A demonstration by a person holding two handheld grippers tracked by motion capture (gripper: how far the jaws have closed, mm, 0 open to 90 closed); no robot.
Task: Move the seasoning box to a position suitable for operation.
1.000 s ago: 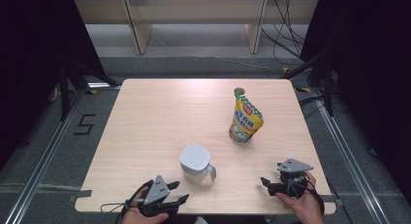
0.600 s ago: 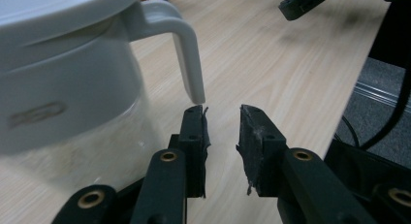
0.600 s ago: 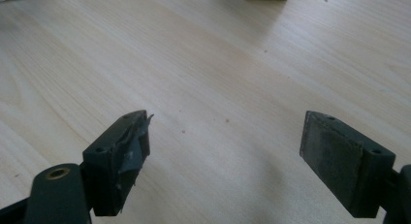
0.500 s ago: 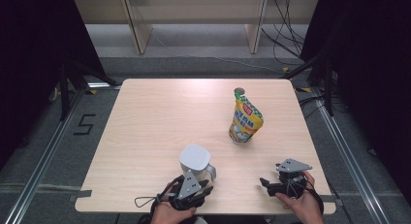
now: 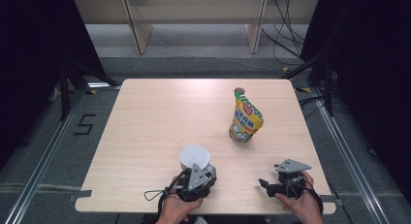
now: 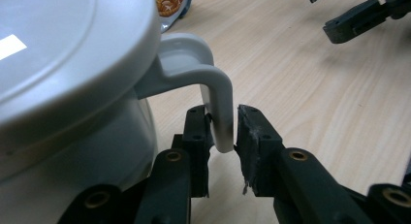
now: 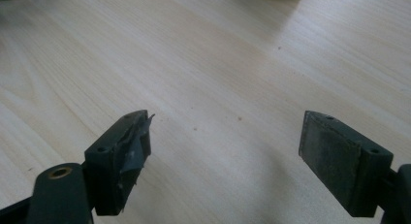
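Note:
A white lidded jug [image 5: 195, 156] stands near the table's front edge, its curved handle [image 6: 220, 103] pointing toward the person. My left gripper [image 5: 203, 169] reaches it from the front. In the left gripper view the gripper [image 6: 223, 132] has the handle's upright bar between its black pads [image 6: 257, 136]. Its jaws have just been closing and now press on the bar from both sides. At the front right, my right gripper [image 5: 265, 185] rests low over bare wood, held in a hand. Its jaws [image 7: 225, 141] stand wide open with nothing between them.
A yellow stand-up pouch [image 5: 246, 121] with a round cap stands right of the middle of the wooden table [image 5: 160, 117], behind the jug. Its base shows past the jug lid [image 6: 169, 3]. Dark floor, rails and cables surround the table.
My left gripper moved right along the front edge to the jug and closed on its handle. The right gripper kept still.

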